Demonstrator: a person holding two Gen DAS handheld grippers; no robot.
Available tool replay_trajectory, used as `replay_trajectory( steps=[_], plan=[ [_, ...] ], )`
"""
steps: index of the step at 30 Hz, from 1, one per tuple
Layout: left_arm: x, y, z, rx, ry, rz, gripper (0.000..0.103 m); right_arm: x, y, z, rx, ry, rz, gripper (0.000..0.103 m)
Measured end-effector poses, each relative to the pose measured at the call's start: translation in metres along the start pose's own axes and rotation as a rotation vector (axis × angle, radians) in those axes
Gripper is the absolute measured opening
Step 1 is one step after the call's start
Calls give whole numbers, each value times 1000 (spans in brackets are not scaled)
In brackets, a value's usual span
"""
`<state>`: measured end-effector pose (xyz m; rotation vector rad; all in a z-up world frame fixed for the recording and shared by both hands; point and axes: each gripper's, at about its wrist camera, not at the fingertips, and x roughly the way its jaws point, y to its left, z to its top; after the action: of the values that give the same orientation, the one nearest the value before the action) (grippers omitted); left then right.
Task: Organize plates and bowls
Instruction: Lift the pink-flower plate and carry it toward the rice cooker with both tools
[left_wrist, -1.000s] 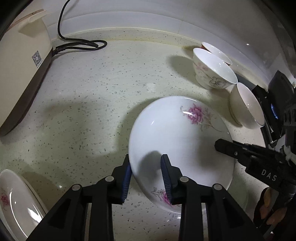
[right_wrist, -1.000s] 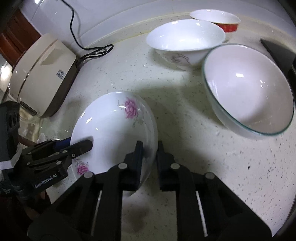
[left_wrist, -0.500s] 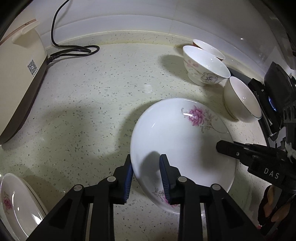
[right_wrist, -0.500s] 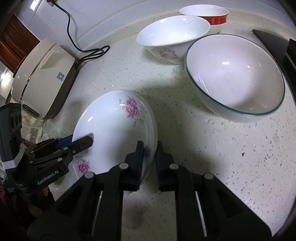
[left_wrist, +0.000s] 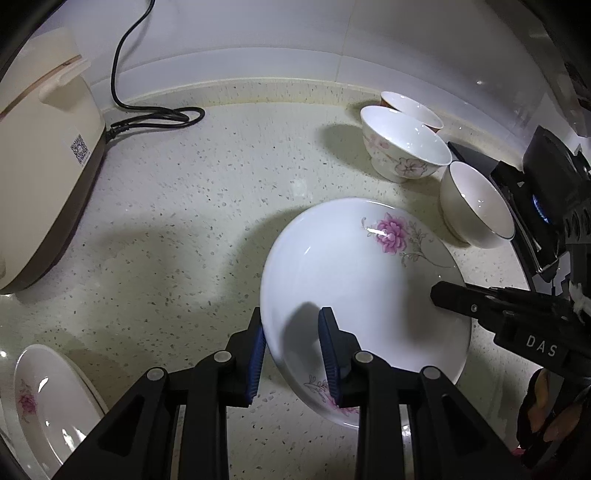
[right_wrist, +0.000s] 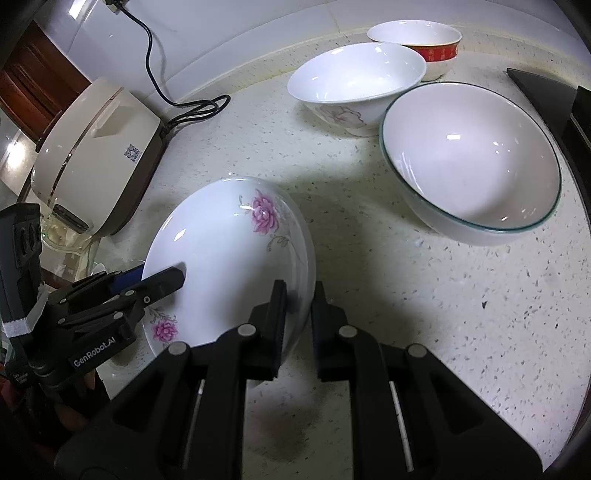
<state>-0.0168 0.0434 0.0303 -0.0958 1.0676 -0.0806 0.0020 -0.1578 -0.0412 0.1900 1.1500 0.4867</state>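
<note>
1. Far left of the left wrist view, a cream cooker (left_wrist: 40, 155) stands on the speckled counter (left_wrist: 184, 206), its black cord (left_wrist: 147, 114) looping along the back wall.
2. At the lower left edge lies a second plate (left_wrist: 48, 406) with a pink flower, set apart from everything else; whether it rests on the counter or on something lower is hard to tell at the edge of the fisheye.
3. In the middle, the plate (left_wrist: 354, 280), white with pink flowers, is held tilted above the counter by both tools at once.
4. The left gripper (left_wrist: 293, 350) is closed on the plate's near-left rim, one blue pad under it and one on top.
5. The right gripper (right_wrist: 299, 314) is clamped tight on the opposite rim, its jaws almost together around the thin edge.
6. To the right stand three bowls near the wall: a red-banded bowl (right_wrist: 424, 44) at the back, a floral bowl (right_wrist: 354, 88) in front of it, and a green-rimmed bowl (right_wrist: 469, 162) nearest. They stand close together, not nested.
7. Progress looks early: one plate is mid-carry and not yet stacked on the other, and the bowls remain unstacked.
</note>
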Motion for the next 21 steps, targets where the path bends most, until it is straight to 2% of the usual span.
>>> replay_trajectory(
  steps=[21],
  plan=[
    [-33,22,-11,-32,-78,44,30,-6,31,2,-65,-14,47,16]
  ],
)
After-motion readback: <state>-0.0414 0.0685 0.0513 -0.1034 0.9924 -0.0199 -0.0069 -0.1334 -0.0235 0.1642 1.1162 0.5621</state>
